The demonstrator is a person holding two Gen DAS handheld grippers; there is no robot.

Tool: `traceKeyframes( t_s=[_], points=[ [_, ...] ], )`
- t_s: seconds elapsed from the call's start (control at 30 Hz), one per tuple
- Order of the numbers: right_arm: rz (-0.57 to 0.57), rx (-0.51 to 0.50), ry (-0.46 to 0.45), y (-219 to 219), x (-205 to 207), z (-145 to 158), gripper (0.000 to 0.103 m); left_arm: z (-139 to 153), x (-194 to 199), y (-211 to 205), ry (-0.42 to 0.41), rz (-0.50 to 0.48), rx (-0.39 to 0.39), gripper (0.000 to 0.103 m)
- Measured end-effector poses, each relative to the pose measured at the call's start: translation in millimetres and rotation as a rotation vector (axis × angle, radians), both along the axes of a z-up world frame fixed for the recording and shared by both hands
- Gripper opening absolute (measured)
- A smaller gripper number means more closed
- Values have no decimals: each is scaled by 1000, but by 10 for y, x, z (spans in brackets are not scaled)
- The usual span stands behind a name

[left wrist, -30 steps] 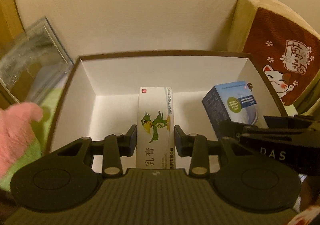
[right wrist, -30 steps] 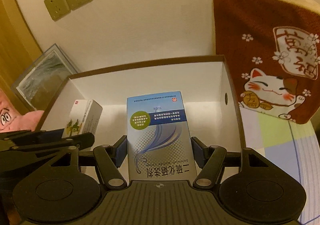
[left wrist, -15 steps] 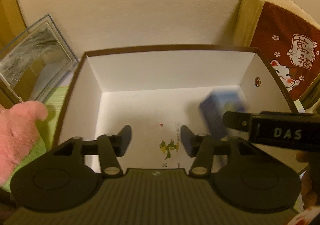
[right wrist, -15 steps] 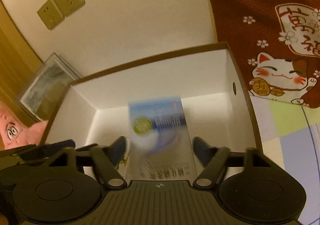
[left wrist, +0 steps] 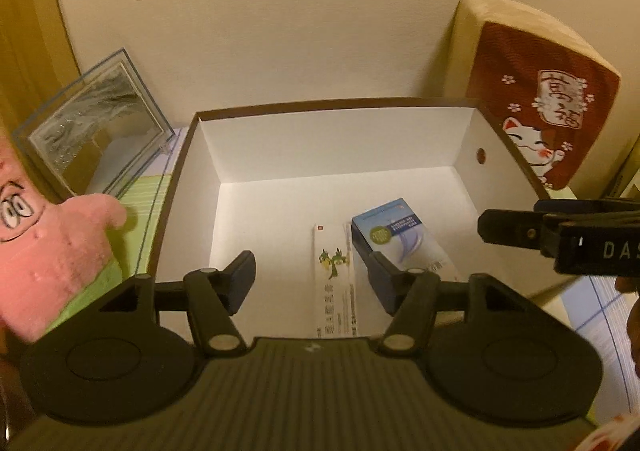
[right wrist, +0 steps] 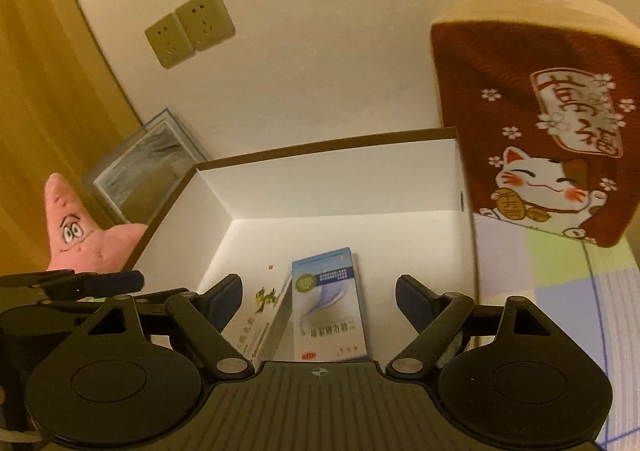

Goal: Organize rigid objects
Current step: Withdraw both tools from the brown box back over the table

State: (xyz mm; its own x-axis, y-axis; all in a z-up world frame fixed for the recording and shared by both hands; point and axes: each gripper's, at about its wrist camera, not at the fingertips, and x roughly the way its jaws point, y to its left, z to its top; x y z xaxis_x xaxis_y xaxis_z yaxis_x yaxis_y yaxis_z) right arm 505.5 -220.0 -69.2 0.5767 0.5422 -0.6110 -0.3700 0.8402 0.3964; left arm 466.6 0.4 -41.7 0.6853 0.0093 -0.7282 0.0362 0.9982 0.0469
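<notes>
Inside the brown-rimmed white cardboard box (left wrist: 208,187), at six o'clock: white parrot-printed carton (left wrist: 335,275) and blue-white carton (left wrist: 400,239) now lying released, touching side by side. Left claw (left wrist: 310,275) and right claw (right wrist: 319,301) are both gaping wide, empty, lifting clear. Judgement: both placements are finishing.

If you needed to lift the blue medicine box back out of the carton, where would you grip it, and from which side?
Probably from above, across its long side edges. The blue medicine box lies flat on the floor of the carton, and its left edge sits close against the white parrot box, so slide one finger into that narrow seam or nudge it right first.
</notes>
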Motion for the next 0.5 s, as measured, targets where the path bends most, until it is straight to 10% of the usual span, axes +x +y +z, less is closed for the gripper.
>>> traceKeyframes(
  t_s=[0.5],
  points=[
    [69, 26, -49, -306, -851, 138, 83, 161, -1118, -64, -29, 45, 4, 60]
  ],
)
